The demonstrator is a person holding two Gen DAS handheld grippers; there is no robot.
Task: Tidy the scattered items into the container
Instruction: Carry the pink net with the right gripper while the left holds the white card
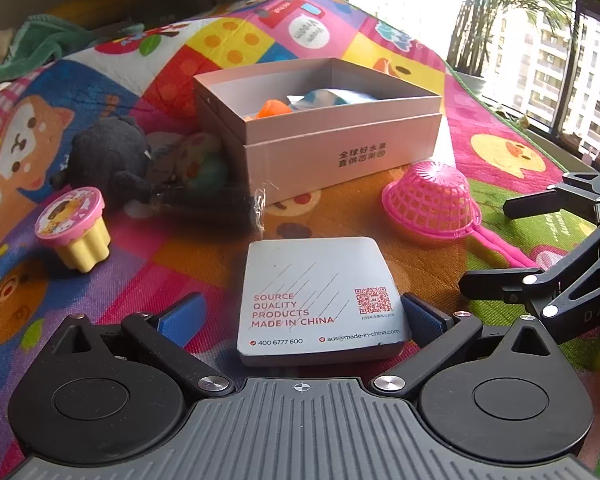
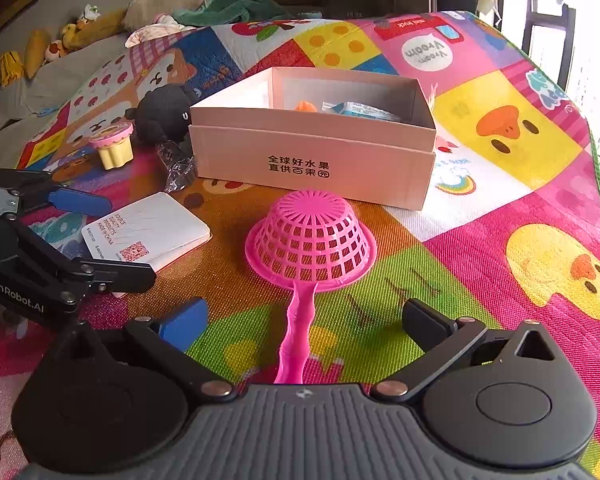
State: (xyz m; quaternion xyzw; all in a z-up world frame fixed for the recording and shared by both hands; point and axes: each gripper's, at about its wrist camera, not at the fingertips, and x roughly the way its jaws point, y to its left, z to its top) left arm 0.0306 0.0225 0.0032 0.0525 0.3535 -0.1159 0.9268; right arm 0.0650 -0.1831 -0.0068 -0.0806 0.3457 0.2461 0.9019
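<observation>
Two grippers hang low over a bright cartoon play mat [image 1: 500,152] that fills both views. Largest on it is the open cardboard box [image 1: 340,148], upper centre in each frame, printed with black characters on its near wall; an orange item [image 1: 274,108] and a blue-and-white packet [image 1: 332,98] lie inside. Left of the box in the left wrist view sits a black plush toy [image 1: 108,156], with a clear crinkled wrapper [image 2: 178,166] just beside it toward the box.

At the bottom centre of the left wrist view, the white card box [image 1: 320,300] with red lettering and a QR code lies flat on the mat between the blue pads of the left gripper [image 1: 300,316]; the jaws stand wide apart, the left pad is clear of the box and the right pad is at its edge, where I cannot tell whether it touches.

A pink toy strainer [image 2: 312,236] rests upside down at the centre of the right wrist view, its handle running down toward the right gripper [image 2: 304,320], whose fingers are spread with the handle between them, untouched.

Smallest, a yellow toy cup with a pink lid [image 1: 76,228] stands upright at middle left of the left wrist view.
</observation>
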